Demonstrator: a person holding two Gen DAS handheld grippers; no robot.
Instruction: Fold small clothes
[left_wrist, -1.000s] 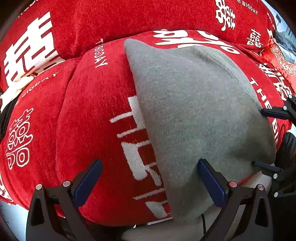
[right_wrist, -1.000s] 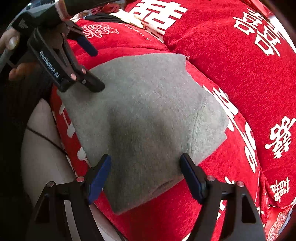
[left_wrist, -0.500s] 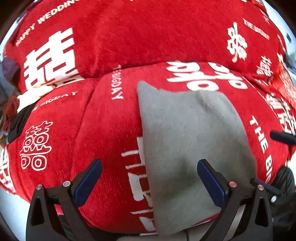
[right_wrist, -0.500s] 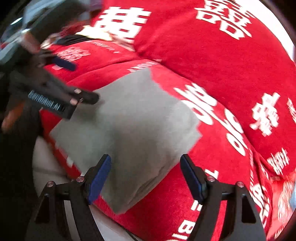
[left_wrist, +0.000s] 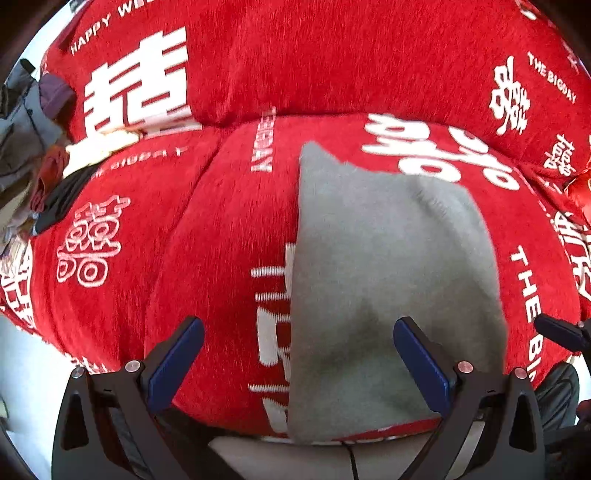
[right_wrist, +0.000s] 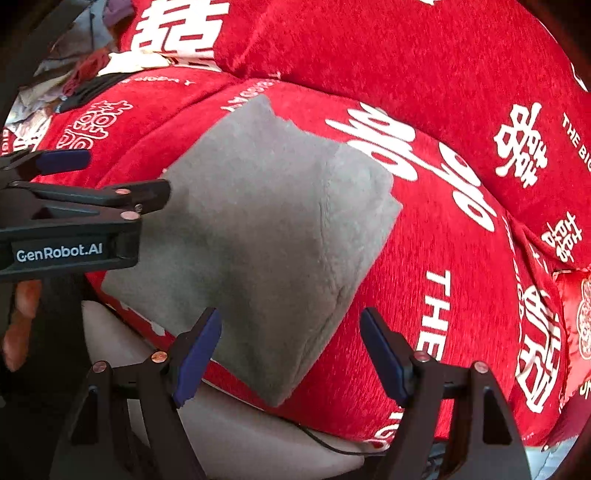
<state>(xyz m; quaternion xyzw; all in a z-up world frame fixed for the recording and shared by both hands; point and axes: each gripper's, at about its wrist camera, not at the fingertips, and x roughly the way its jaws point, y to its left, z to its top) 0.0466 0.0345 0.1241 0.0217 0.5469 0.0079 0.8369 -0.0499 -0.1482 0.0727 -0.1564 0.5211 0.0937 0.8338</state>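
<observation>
a grey garment (right_wrist: 266, 229), already folded into a compact, thick rectangle, lies on the near edge of a red sofa cushion (left_wrist: 207, 236) printed with white characters, its near end drooping slightly over the cushion's front. the left gripper (left_wrist: 295, 365) hangs over the garment's left edge with its jaws wide apart and holding nothing; one blue pad is over bare cushion and the other over grey cloth. the right gripper (right_wrist: 291, 354) sits near the garment's near corner, jaws likewise apart and empty. with both tools off the cloth, the fold looks finished, and the garment probably rests there because the cushion serves as the folding surface. no basket or bin shows; a loose heap of other clothes (right_wrist: 77, 70) lies at the far left.
</observation>
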